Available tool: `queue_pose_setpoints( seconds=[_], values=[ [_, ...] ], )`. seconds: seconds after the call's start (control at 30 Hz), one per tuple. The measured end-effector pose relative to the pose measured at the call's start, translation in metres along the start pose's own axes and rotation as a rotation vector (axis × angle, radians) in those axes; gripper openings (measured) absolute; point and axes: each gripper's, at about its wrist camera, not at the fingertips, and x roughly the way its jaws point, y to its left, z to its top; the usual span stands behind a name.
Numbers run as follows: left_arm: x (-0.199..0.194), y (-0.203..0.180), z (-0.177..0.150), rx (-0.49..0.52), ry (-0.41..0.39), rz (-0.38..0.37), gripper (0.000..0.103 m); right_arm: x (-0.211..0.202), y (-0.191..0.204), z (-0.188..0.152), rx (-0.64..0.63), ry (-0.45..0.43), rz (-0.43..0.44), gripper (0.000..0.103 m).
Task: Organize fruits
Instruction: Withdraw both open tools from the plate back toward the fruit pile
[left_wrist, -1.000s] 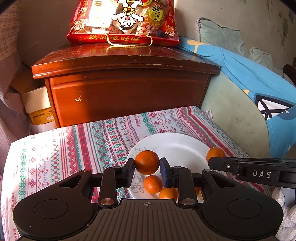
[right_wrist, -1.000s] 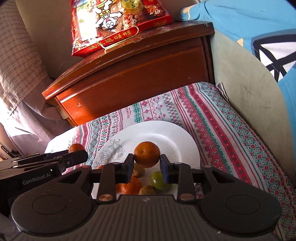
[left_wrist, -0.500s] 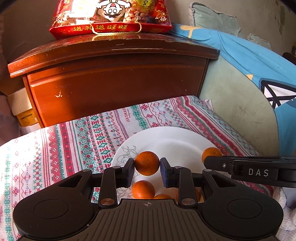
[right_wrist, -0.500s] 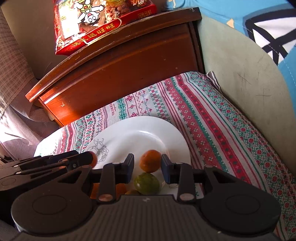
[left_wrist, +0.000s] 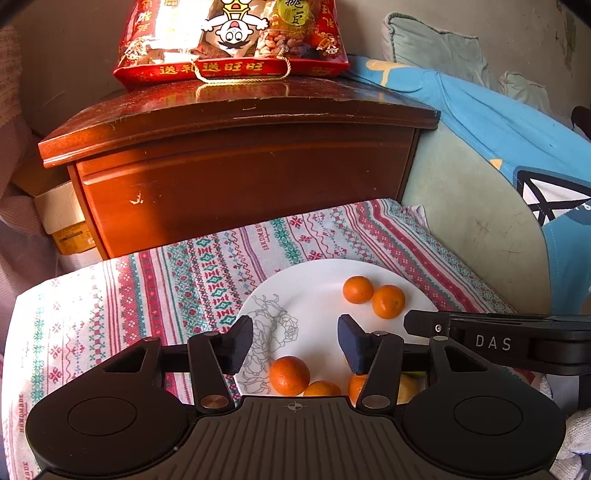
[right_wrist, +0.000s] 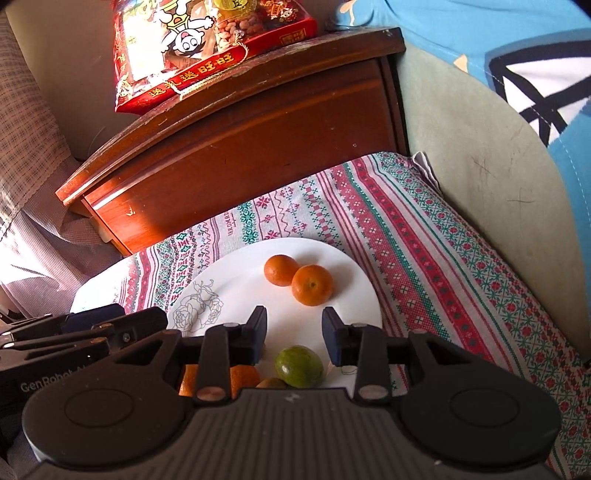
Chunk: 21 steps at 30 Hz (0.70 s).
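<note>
Fruit on the plate, both grippers empty

Plate (left_wrist: 306, 280), white with a grey flower drawing, sits on a striped patterned cloth (left_wrist: 155, 288) in front of a dark wooden cabinet (left_wrist: 236, 173). Two small oranges (right_wrist: 299, 278) lie touching each other on the far part of the plate. Nearer the cameras, more oranges (left_wrist: 289, 374) are bunched at the plate's near edge, and a green fruit (right_wrist: 299, 366) lies among them, just below the right gripper's fingers.

The left gripper (left_wrist: 295, 345) hovers over the plate; its jaws have just been opening and now stand apart with nothing between them. The right gripper (right_wrist: 294, 334) hovers beside it, jaws narrowly apart and likewise empty, with bare plate showing in the gap. Each gripper appears at the edge of the other's view.

A red snack bag (left_wrist: 232, 40) with a cartoon figure stands on top of the cabinet. A blue cloth (left_wrist: 517, 140) drapes over a pale green cushion (left_wrist: 469, 221) to the right.
</note>
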Motion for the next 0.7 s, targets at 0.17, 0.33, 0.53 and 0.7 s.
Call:
queue_pose_setpoints(
  seconds=[0.17,0.33,0.53,0.7],
  values=[
    [-0.016,0.006,-0.005,-0.023,-0.004,0.032,0.057,-0.013,0.007,-0.002,-0.011,-0.018,0.016,0.035],
    [-0.035,0.014,-0.011,-0.039,-0.003,0.055,0.063,-0.025,0.018,-0.008,-0.021,-0.029,0.048,0.036],
    [-0.058,0.03,-0.022,-0.079,-0.013,0.086,0.063,-0.031,0.034,-0.02,-0.067,-0.024,0.078,0.036],
    [-0.074,0.047,-0.03,-0.134,-0.02,0.109,0.063,-0.034,0.043,-0.034,-0.077,-0.005,0.103,0.036]
  ],
)
